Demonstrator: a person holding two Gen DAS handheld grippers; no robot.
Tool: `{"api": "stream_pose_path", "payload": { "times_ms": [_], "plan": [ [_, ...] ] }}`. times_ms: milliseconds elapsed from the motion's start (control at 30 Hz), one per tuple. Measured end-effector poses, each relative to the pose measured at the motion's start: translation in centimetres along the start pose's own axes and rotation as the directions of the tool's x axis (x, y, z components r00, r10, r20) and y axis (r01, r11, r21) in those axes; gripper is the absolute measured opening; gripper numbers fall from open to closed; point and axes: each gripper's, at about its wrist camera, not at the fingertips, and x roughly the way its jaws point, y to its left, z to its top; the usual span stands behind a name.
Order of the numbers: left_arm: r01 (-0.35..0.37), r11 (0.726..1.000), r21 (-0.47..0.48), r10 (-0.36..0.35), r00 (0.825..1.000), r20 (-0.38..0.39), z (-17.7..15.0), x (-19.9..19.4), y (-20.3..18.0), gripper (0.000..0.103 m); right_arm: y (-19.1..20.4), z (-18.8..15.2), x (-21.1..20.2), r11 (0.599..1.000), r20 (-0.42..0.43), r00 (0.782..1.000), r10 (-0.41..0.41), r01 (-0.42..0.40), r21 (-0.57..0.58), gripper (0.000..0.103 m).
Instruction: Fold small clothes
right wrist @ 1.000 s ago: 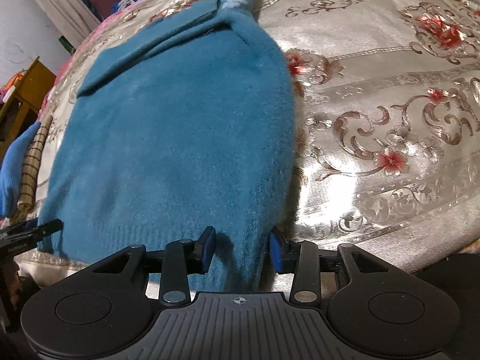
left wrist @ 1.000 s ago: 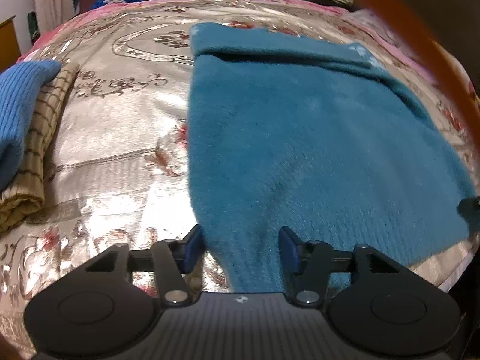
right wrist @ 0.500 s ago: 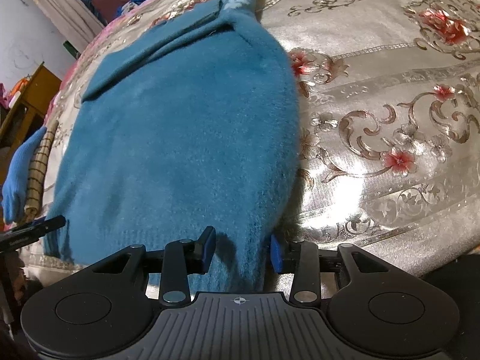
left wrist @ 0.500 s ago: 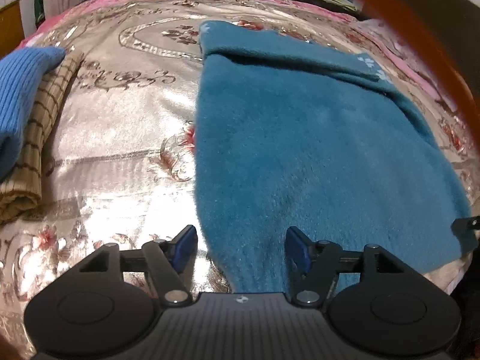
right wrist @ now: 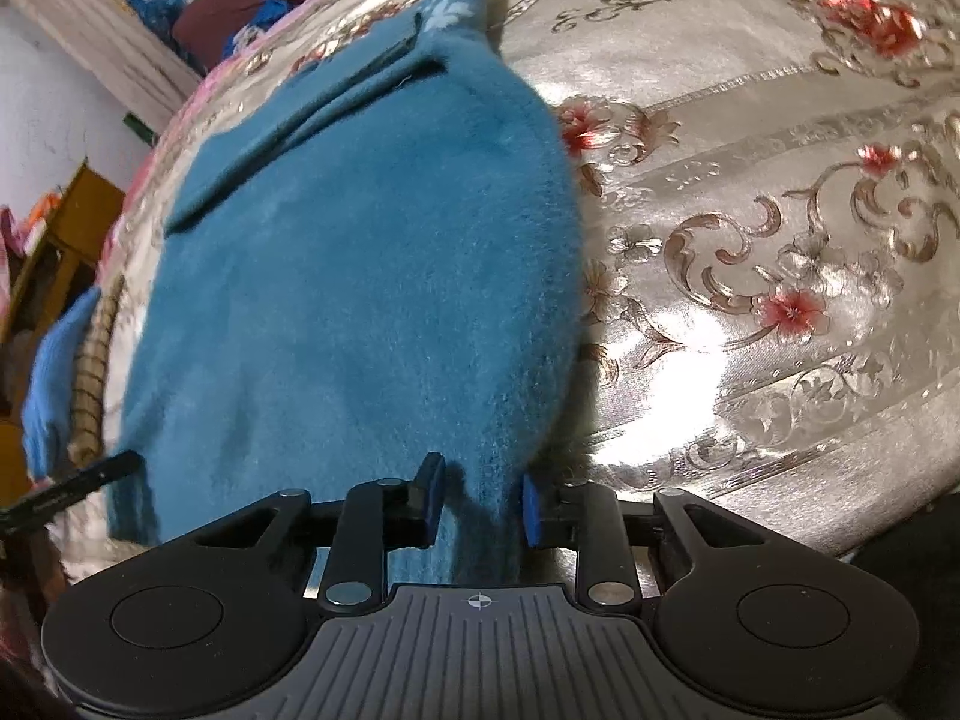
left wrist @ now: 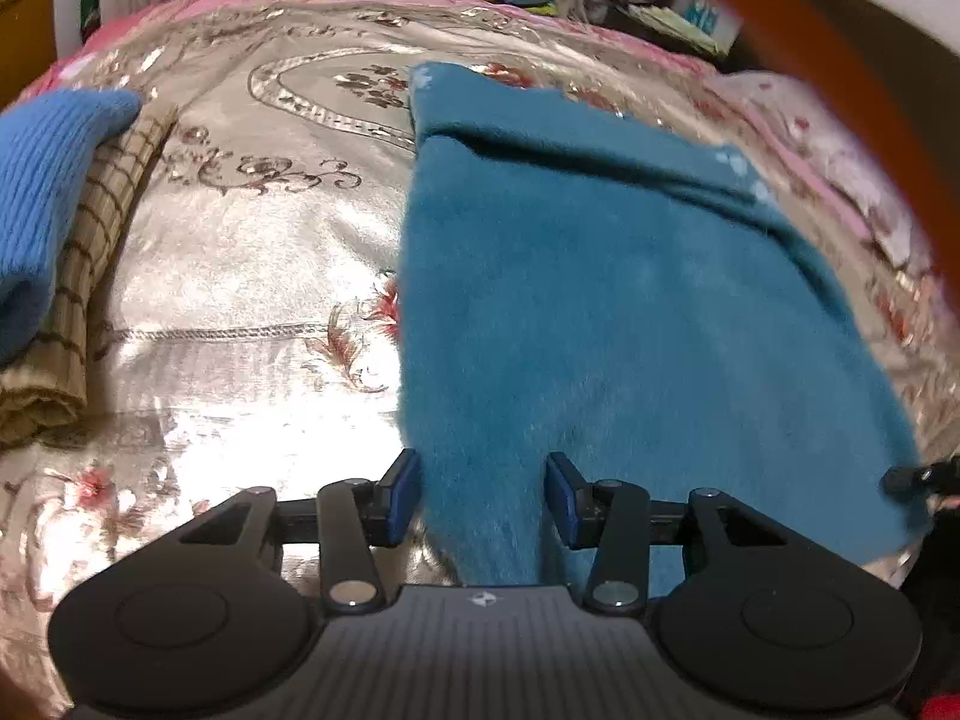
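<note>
**Both grippers at near hem of teal sweater**

Left wrist: my left gripper (left wrist: 483,498) sits spread wide, the teal sweater (left wrist: 600,300) hem corner lying between the jaws, nothing pinched; sweater flat on the silver floral bedspread (left wrist: 240,252); light blue knit (left wrist: 42,180) on a tan checked cloth (left wrist: 78,282) at far left.

Right wrist: my right gripper (right wrist: 477,501) has the sweater (right wrist: 372,276) near corner bunched between its blue pads (right wrist: 432,498); cannot tell if they clamp it; bedspread (right wrist: 750,240) bare to the right.

Bare bedspread (left wrist: 240,276) lies between teal sweater (left wrist: 600,312) and folded clothes (left wrist: 54,252).
</note>
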Motion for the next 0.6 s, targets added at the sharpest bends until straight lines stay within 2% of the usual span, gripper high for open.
{"api": "stream_pose_path", "payload": {
  "times_ms": [133, 267, 400, 433, 533, 600],
  "plan": [
    [-0.02, 1.0, 0.02, 0.021, 0.999, -0.025, -0.1, 0.8, -0.4, 0.051, -0.2, 0.1, 0.5, 1.0, 0.003, 1.0, -0.001, 0.001, 0.0, 0.027],
    [-0.014, 0.999, 0.041, 0.016, 0.999, -0.041, 0.0, 1.4, -1.0, 0.065, 0.3, 0.2, 0.4, 1.0, -0.004, 1.0, 0.0, 0.0, -0.024, 0.028],
    [-0.029, 0.995, 0.09, 0.033, 0.999, -0.042, -0.1, 1.3, -1.7, 0.064, 0.4, 0.3, -0.1, 0.999, 0.001, 1.0, 0.014, -0.014, -0.029, 0.028],
    [-0.026, 0.995, 0.093, 0.029, 0.999, -0.04, -0.1, 1.1, -1.6, 0.06, 0.6, 0.4, -0.3, 0.999, 0.005, 1.0, 0.021, -0.02, -0.038, 0.028],
    [-0.007, 0.998, 0.061, 0.009, 0.999, -0.034, 0.0, 0.8, -0.9, 0.056, 0.6, 0.6, -0.5, 0.998, 0.018, 0.999, 0.05, -0.049, -0.043, 0.028],
    [0.01, 1.0, 0.027, -0.009, 0.999, -0.04, 0.1, 1.0, -0.3, 0.056, 0.4, 0.8, 0.3, 0.999, 0.003, 0.999, 0.035, -0.035, -0.034, 0.028]
  ]
}}
